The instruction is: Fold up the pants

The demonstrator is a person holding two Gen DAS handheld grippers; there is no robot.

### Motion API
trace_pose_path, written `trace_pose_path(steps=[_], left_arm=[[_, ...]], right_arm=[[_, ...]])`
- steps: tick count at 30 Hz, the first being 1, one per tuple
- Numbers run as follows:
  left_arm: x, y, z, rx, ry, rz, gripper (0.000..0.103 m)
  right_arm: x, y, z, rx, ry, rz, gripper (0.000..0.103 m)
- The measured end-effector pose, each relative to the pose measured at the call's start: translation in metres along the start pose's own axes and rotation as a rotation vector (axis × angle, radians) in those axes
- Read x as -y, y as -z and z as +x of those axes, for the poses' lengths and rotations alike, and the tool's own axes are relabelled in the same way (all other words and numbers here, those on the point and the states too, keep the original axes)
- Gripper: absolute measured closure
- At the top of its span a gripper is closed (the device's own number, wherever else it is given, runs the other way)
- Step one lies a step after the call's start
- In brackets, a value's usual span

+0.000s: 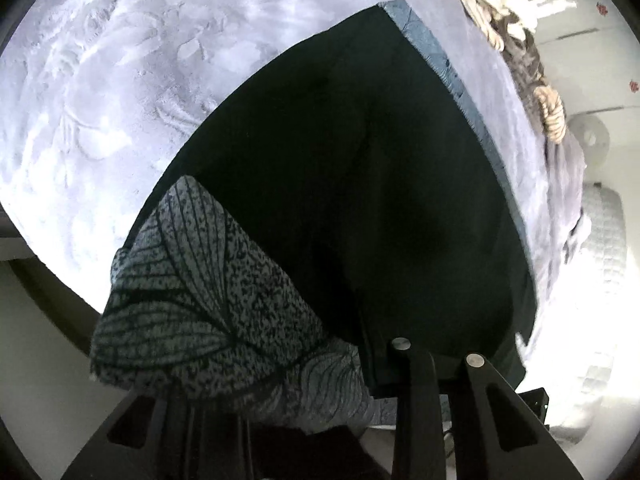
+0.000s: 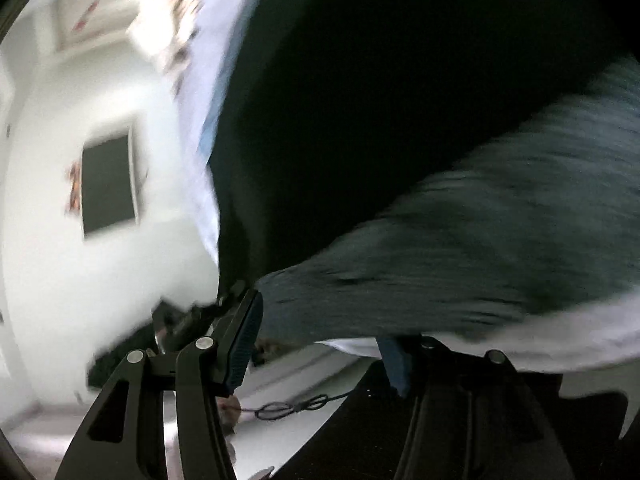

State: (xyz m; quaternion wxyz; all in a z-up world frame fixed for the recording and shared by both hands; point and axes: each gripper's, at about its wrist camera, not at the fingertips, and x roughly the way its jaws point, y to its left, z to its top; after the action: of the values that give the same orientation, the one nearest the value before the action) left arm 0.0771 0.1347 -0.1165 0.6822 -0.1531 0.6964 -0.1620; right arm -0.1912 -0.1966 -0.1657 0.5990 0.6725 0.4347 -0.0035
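Observation:
The pants [image 1: 360, 168] lie spread on a pale lavender blanket [image 1: 160, 80], dark side up, with a blue-grey leaf-print strip [image 1: 448, 76] along their right edge. A corner turned over shows the grey leaf print [image 1: 200, 288]. It drapes over my left gripper [image 1: 344, 364], which is shut on the bunched cloth with its fingertips hidden. The right wrist view is blurred. There the pants [image 2: 400, 120] and their grey print side [image 2: 480, 248] hang across the tips of my right gripper [image 2: 324, 332]. Its blue pads [image 2: 248, 340] stand apart, and the right tip is hidden by cloth.
A heap of beige and brown cloth [image 1: 516, 32] lies at the blanket's far right edge, with a white quilted item [image 1: 600, 240] beyond it. A dark rectangular panel [image 2: 108, 184] sits against a white surface. A thin black cable [image 2: 292, 404] lies on the floor below my right gripper.

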Motion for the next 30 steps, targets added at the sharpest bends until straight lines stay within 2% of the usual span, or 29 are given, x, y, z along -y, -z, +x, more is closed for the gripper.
trace_pose_path(steps=[1,2,5,7,11,17,20,23,26,30], left_arm=[[0.001,0.0,0.002,-0.005,-0.03,0.015,0.076],[-0.002,0.001,0.0,-0.008,-0.036,0.023,0.077],[0.008,-0.002,-0.006,-0.007,-0.053,0.032,0.083],[0.017,-0.005,-0.014,0.01,-0.059,0.044,0.084],[0.044,-0.024,-0.031,0.057,-0.032,0.06,0.084],[0.098,-0.092,-0.044,0.175,0.024,0.103,0.083],[0.121,-0.136,-0.022,0.203,-0.009,0.142,0.083],[0.137,-0.173,0.011,0.207,-0.059,0.19,0.083],[0.139,-0.2,0.049,0.168,-0.114,0.239,0.079],[0.14,-0.22,0.081,0.101,-0.121,0.256,0.077]], right_arm=[[0.01,-0.001,-0.008,0.028,-0.01,0.041,0.074],[0.017,-0.003,-0.015,0.055,-0.018,0.074,0.096],[0.009,-0.008,-0.029,0.11,-0.021,0.06,0.097],[-0.012,-0.012,-0.033,0.122,-0.01,-0.005,0.097],[-0.057,-0.034,-0.053,0.169,-0.044,-0.117,0.097],[-0.13,-0.097,-0.066,0.194,-0.026,-0.282,0.097],[-0.15,-0.141,-0.055,0.204,0.025,-0.324,0.097],[-0.152,-0.18,-0.034,0.214,0.085,-0.319,0.097],[-0.148,-0.216,-0.009,0.228,0.158,-0.311,0.097],[-0.133,-0.253,0.026,0.226,0.288,-0.28,0.093]])
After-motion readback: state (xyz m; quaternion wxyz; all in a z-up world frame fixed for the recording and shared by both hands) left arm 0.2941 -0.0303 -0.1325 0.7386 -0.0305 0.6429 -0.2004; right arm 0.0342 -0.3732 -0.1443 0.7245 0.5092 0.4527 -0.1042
